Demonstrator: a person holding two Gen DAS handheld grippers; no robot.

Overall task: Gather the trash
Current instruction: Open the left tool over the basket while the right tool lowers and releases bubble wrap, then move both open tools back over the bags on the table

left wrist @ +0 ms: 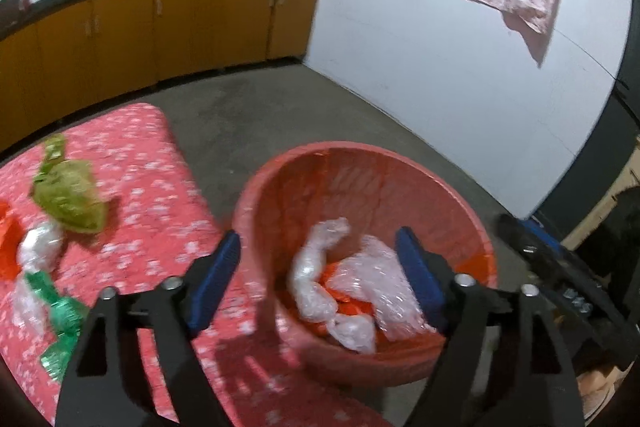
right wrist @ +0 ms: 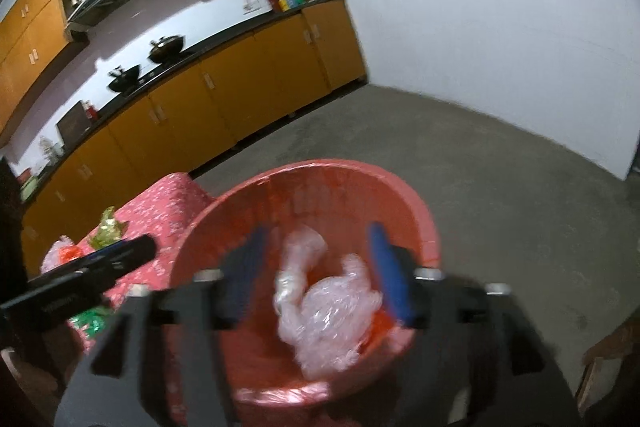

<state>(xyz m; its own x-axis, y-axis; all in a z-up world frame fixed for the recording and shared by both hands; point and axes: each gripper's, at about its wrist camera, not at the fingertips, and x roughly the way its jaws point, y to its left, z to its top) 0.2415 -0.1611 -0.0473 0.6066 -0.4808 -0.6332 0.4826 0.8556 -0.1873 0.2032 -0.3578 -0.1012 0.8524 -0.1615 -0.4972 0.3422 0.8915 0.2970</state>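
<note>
With both the left gripper (left wrist: 318,281) and the right gripper (right wrist: 316,269) being held spread and empty over the bin (left wrist: 280,187), clear wrappers (left wrist: 320,283) are being kept inside it, while green trash (left wrist: 68,195) is being left on the left table (left wrist: 160,163).

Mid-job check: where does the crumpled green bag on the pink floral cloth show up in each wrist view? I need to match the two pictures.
Left wrist: the crumpled green bag lies at the left, on the pink floral cloth, left of the left gripper.
Right wrist: small at the far left, just above the other gripper's dark body.
Shared landmark: the red basket.
</note>
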